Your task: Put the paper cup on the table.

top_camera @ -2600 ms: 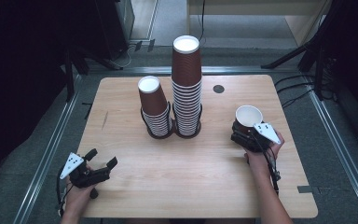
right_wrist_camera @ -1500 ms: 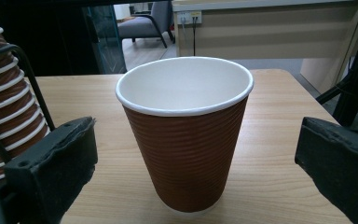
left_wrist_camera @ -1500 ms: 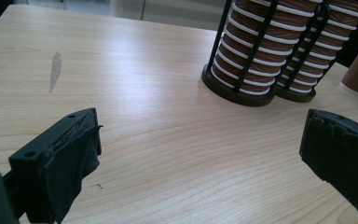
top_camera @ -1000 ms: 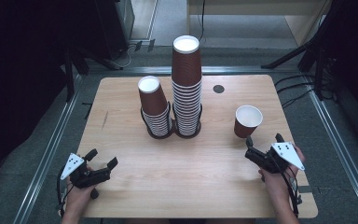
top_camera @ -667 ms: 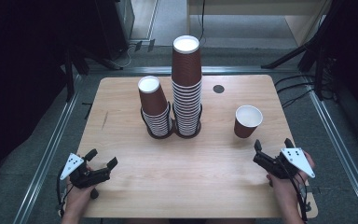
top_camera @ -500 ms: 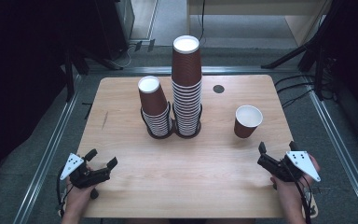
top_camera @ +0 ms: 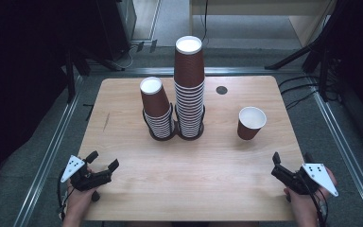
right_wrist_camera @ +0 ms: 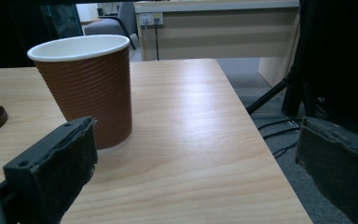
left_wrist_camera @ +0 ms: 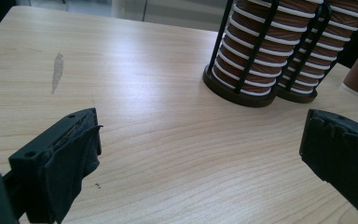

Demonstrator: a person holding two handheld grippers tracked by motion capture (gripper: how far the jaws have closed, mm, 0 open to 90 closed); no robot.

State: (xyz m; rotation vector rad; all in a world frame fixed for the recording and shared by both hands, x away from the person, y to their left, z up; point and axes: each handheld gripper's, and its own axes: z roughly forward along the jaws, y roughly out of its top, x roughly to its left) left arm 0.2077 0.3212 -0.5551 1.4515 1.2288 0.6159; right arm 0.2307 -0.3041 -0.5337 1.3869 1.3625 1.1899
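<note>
**A:** ok so going left to right off the short cup stack point(top_camera: 157, 111): the left hand-held gripper point(top_camera: 102, 162) is down at the near-left corner of the desk point(top_camera: 123, 97), well apart from that stack. Jaws spread wide, nothing between them, just bare wood in the left gripper view. You can also see the stack's black wire holder point(left_wrist_camera: 240, 88) up ahead there.

**B:** and right beside the short stack?

**A:** the tall cup stack point(top_camera: 189, 87), just to its right, holders touching or nearly so, can't quite tell. Both stacks are upside-down brown cups. Further right and a bit toward the back there's a small dark round spot point(top_camera: 221, 90) on the desk.

**B:** where's the single cup?

**A:** the loose cup point(top_camera: 251, 123) stands upright, mouth up, white inside, well to the right of the stacks and slightly nearer. Nothing touching it.

**B:** right side?

**A:** the right hand-held gripper point(top_camera: 290, 158) sits at the near-right corner, farthest from the short stack. Jaws wide apart and empty. In the right gripper view the loose cup is ahead, behind its left-hand jaw, clear of both.
</note>
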